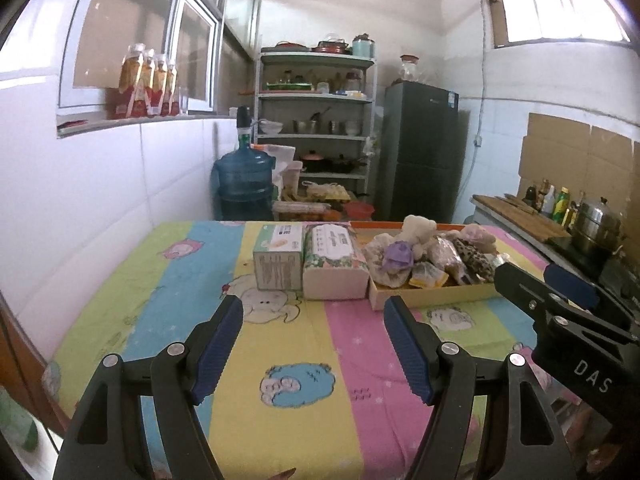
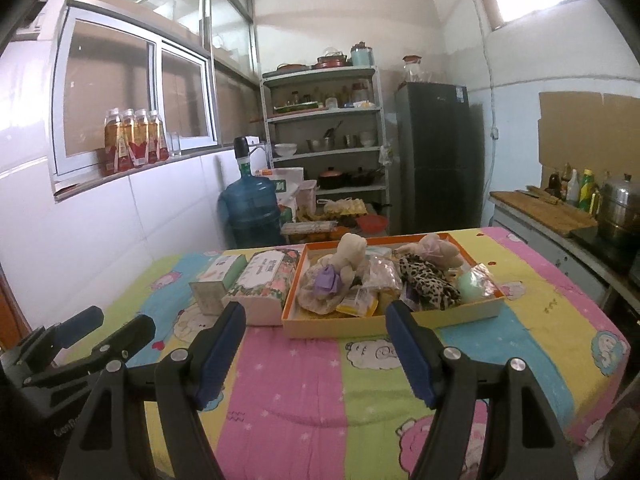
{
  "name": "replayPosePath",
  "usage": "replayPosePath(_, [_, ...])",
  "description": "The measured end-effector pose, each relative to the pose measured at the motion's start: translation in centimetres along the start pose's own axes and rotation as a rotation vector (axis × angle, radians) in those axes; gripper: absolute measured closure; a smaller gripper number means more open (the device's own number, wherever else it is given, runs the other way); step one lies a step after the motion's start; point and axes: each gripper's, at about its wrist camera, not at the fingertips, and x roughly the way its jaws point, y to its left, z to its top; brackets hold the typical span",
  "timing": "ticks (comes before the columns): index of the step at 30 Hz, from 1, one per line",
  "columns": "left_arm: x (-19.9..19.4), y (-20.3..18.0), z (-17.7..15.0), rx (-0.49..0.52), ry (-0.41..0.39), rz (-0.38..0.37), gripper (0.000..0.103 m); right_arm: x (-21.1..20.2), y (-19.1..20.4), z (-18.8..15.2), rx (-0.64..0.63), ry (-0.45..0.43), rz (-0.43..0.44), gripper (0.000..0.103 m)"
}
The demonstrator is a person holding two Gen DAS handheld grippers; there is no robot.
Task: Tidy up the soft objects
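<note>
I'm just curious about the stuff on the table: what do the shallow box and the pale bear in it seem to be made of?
The shallow box looks like matte cardboard: thin stiff walls, orange rim, no shine. The pale bear seems to be plush fabric, fuzzy and rounded with soft edges, though the blur leaves the exact fabric open.

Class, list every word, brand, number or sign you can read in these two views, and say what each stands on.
"DAS": white letters on the body of the right gripper, in the left wrist view.
Partial white lettering on the left gripper body: cut off, unreadable.
Green tissue box print: too small.
Floral tissue pack label: blurred.
Bottles on the sill: labels blurred.
</note>
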Motion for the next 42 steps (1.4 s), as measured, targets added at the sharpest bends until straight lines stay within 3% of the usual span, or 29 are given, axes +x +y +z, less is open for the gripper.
replayPosePath(13, [-5.3, 0.1, -3.1, -0.060, -0.042, 0.046, 0.028, -5.8, 0.7, -2.3, -0.029, -0.081, -0.012, 0.031])
replayPosePath(23, [-8.7, -1.9, -4.8, -0.022, -0.085, 0.093, 0.028, -9.3, -0.4, -4.2, -0.013, -0.111, 0.016, 0.031])
replayPosePath(42, [-11.1, -1.6, -5.2, -0.028, -0.118, 0.089, 0.028, -10.9, 0.3, -4.3, -0.020, -0.146, 0.042, 0.031])
